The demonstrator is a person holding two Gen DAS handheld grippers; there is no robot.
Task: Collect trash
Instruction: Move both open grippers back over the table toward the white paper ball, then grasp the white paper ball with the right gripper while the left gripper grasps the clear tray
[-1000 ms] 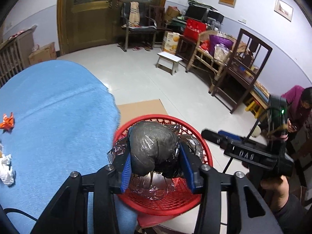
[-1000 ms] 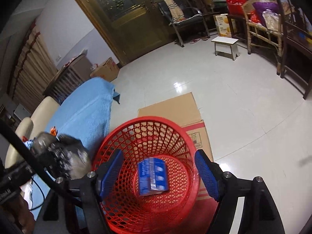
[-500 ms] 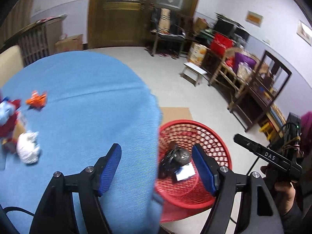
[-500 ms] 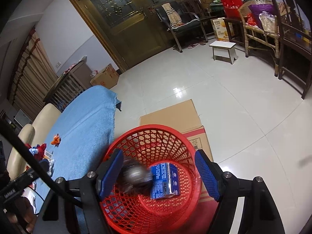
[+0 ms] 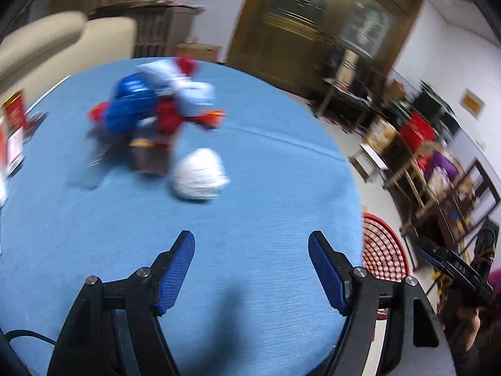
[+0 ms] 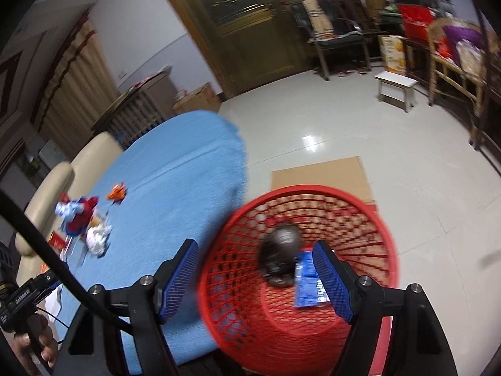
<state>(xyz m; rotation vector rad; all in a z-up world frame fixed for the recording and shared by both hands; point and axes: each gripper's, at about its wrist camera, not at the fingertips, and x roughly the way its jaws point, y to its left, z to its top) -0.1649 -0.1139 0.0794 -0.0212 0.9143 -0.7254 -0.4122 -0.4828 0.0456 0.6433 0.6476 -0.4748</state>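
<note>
Left wrist view: the left hand-held gripper (image 5: pixel 251 263) hangs over a surface (image 5: pixel 269 188) covered in blue cloth, its two blue-padded fingers (image 5: pixel 175 274) spread wide with nothing between them. Ahead of the fingers, slightly to their left, lies a crumpled white wad (image 5: pixel 199 174). Just beyond the wad sits a blurred pile (image 5: pixel 156 106) of blue, red and white trash, with an orange scrap (image 5: pixel 213 118) at its right edge. The blur hides what each piece is. To the right of the gripper, past the edge of the surface and lower down, part of a red basket (image 5: pixel 383 250) shows. At the far right the other gripper's black body (image 5: pixel 451 263) comes into view.

Right wrist view: the right hand-held gripper (image 6: pixel 255 277) is held above the red basket (image 6: pixel 360 210), fingers (image 6: pixel 330 280) wide apart and empty. Between and below the fingers, inside the basket, lie a dark crumpled bag (image 6: pixel 280 255) and, touching it on the right, a flat blue packet (image 6: pixel 308 282). The basket stands on the floor just right of the blue surface (image 6: pixel 175 169), with flat cardboard (image 6: pixel 316 174) beyond it. Well to the left of the gripper, on the surface, are the white wad (image 6: pixel 97 238), the mixed pile (image 6: pixel 76 213) and the orange scrap (image 6: pixel 116 192). At the lower left a hand (image 6: pixel 34 340) grips the left gripper's handle.
</note>
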